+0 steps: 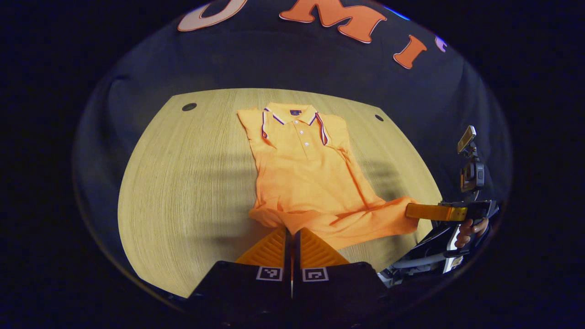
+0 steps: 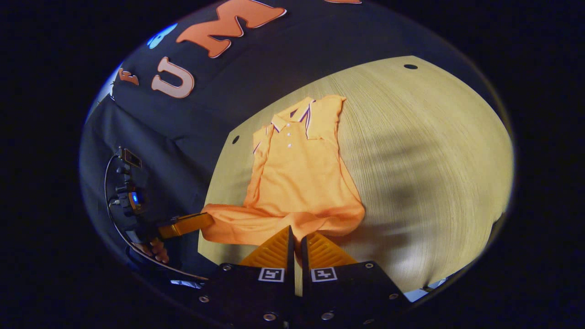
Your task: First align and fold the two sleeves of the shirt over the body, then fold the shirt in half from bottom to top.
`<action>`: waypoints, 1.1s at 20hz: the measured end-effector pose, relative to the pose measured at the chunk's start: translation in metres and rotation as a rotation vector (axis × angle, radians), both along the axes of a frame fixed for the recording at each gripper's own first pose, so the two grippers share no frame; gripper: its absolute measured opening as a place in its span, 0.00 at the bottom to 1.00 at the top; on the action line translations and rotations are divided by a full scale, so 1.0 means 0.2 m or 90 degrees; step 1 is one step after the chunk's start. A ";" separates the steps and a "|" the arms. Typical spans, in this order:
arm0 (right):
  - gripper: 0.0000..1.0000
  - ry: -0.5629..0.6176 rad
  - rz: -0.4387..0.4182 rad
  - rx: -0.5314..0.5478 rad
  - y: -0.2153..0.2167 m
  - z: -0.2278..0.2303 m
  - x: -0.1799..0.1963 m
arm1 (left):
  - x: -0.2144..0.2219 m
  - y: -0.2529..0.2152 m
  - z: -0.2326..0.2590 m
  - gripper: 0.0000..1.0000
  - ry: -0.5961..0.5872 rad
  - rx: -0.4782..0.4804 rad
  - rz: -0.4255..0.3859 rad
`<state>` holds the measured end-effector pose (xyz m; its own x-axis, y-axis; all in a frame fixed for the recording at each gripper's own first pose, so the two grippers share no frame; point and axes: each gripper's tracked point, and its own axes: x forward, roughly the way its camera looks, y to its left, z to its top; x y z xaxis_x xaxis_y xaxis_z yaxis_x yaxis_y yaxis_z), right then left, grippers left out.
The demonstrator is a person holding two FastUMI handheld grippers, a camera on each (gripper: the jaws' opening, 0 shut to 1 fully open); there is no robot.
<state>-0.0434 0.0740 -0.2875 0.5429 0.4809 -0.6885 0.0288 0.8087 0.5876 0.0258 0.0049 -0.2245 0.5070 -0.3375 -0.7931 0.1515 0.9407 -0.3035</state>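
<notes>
Shirt (image 1: 306, 178) lies flat on the table (image 1: 183, 183), collar toward the booth wall, hem toward me, both sleeves already folded in over the body, so I judge I am at the bottom-to-top fold.

My left gripper (image 1: 291, 230) has its fingers nearly together at the hem's left part, and a fold of fabric looks pinched between them. My right gripper (image 2: 296, 240) reads the same at the other part of the hem, fingers close with cloth bunched at the tips. I take both as clamped on the hem, though the actual contact sits right at the edge of what I can make out.

The fabric looks like a light, soft knit. It will sag and drag between my two holds, and the tucked sleeves could slide out if I lift unevenly. The hem corners are the right places to hold, wide apart, so the edge stays taut as it travels to the collar.

The left gripper view shows the right gripper from the side, touching the hem's far corner, with a hand (image 1: 466, 233) behind it. The right gripper view gives me the left gripper at the opposite corner, plus more bare table on the shirt's right side.
</notes>
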 end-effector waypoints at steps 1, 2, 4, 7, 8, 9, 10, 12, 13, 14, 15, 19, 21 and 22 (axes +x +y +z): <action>0.07 -0.006 -0.002 -0.005 -0.01 0.02 0.04 | 0.02 0.00 0.00 0.01 -0.001 -0.005 0.003; 0.07 -0.009 -0.006 -0.009 -0.02 0.06 0.08 | 0.07 0.01 0.01 0.01 -0.004 -0.005 0.008; 0.07 -0.017 -0.010 -0.017 -0.04 0.09 0.19 | 0.19 0.03 0.02 0.01 -0.009 -0.002 0.012; 0.07 -0.030 -0.011 -0.037 -0.04 0.13 0.38 | 0.36 0.06 0.04 0.01 -0.016 0.000 0.008; 0.07 -0.031 -0.010 -0.041 -0.04 0.14 0.43 | 0.42 0.06 0.04 0.01 -0.019 0.002 0.009; 0.07 -0.031 -0.011 -0.044 -0.04 0.15 0.47 | 0.48 0.07 0.04 0.01 -0.017 0.002 0.006; 0.07 -0.030 -0.004 -0.044 -0.03 0.15 0.51 | 0.53 0.07 0.04 0.01 -0.011 0.001 0.005; 0.07 -0.022 -0.008 -0.058 -0.03 0.12 0.61 | 0.63 0.05 0.02 0.01 -0.003 -0.010 -0.006; 0.07 -0.018 -0.010 -0.059 -0.03 0.12 0.66 | 0.69 0.05 0.02 0.01 -0.002 -0.014 -0.013; 0.07 -0.016 -0.014 -0.059 -0.03 0.11 0.71 | 0.75 0.05 0.02 0.01 -0.004 -0.013 -0.018; 0.07 -0.016 -0.020 -0.059 -0.03 0.11 0.77 | 0.82 0.06 0.01 0.01 -0.006 -0.012 -0.018; 0.07 -0.016 -0.034 -0.074 -0.08 0.10 1.00 | 1.06 0.09 -0.03 0.01 -0.004 -0.015 -0.012; 0.07 -0.010 -0.045 -0.082 -0.11 0.08 1.11 | 1.18 0.10 -0.07 0.01 0.002 -0.019 -0.010; 0.07 -0.004 -0.051 -0.081 -0.12 0.06 1.16 | 1.22 0.11 -0.09 0.01 0.008 -0.018 -0.010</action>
<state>0.1883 0.0501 -0.2754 0.5802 0.3455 -0.7376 0.0930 0.8716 0.4814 0.2700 0.0268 -0.2425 0.4920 -0.3674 -0.7893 0.1618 0.9294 -0.3317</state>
